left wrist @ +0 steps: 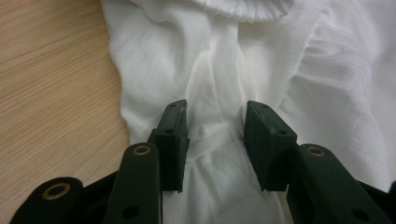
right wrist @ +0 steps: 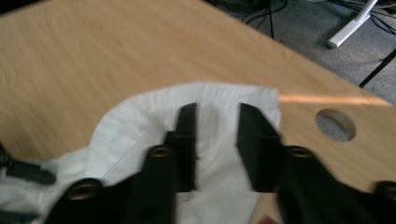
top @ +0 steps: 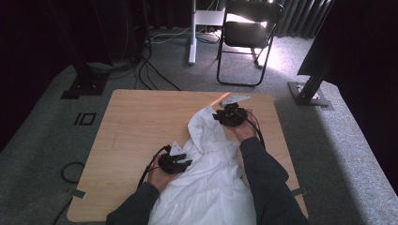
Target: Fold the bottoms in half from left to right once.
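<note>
1. I have a white garment [top: 213, 180] spread on the table [top: 141, 126]. It runs from the near edge of the table, by my forearms, up toward the far right corner. Most of the cloth sits on the right half of the table, and the left half is bare wood.

2. My left gripper [top: 176, 163] sits at the garment's left edge, near the middle of its length. In the left gripper view its fingers [left wrist: 172, 135] are apart and straddle a gathered ridge of the cloth. I judge they are set there to pinch that ridge and anchor the near part. They have not closed on it.

3. My right gripper [top: 229, 115] is at the garment's far end, where a flap rises toward the table's far edge. In the right gripper view its fingers [right wrist: 187, 135] also stand apart over the rounded hem. The fabric lies between and under them but is not clamped.

4. The two grippers are well apart along the garment. I read that as the setup for pulling the cloth straight or folding it lengthwise.

5. A round hole [right wrist: 335, 124] in the table lies just beyond the garment's far end, so I would keep the hem away from it.
</note>
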Motion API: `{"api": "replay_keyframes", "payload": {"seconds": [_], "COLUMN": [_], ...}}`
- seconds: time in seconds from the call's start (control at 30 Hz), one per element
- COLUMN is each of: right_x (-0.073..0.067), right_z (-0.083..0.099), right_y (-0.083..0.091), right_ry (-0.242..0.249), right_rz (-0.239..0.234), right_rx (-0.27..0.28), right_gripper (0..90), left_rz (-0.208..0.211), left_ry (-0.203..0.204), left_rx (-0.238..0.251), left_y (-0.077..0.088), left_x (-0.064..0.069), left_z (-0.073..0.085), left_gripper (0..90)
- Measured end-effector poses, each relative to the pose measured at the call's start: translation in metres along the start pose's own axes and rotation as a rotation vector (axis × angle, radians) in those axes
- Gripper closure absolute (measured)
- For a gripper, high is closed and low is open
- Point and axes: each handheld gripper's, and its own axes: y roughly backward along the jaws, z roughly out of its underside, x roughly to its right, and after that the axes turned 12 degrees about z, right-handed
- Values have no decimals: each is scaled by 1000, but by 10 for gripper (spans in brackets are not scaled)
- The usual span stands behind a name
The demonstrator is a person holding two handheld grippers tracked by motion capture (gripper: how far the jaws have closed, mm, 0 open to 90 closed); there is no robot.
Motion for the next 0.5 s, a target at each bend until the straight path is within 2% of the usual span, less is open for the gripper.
{"api": "replay_keyframes", "payload": {"seconds": [0.07, 0.13, 0.23, 0.33, 0.43, 0.5], "right_x": [-17, -31, -43, -53, -65, -73], "right_z": [14, 29, 49, 65, 75, 78], "right_y": [-1, -2, -3, -4, -9, -15], "right_ry": [38, 54, 23, 29, 47, 91], "right_rz": [-32, -58, -100, -121, -116, -78], "right_rx": [-13, -19, -13, -21, -44, -70], "right_gripper": [530, 493, 432, 339, 184, 141], "left_rz": [-2, -4, -5, -3, -3, -2], "left_ry": [-2, -5, -5, -2, -6, -4], "left_rx": [0, 0, 1, 6, 4, 7], "left_y": [0, 0, 0, -1, 0, 0], "left_x": [0, 1, 0, 0, 0, 0], "left_z": [0, 0, 0, 0, 1, 1], "left_gripper": [604, 604, 604, 604, 603, 603]}}
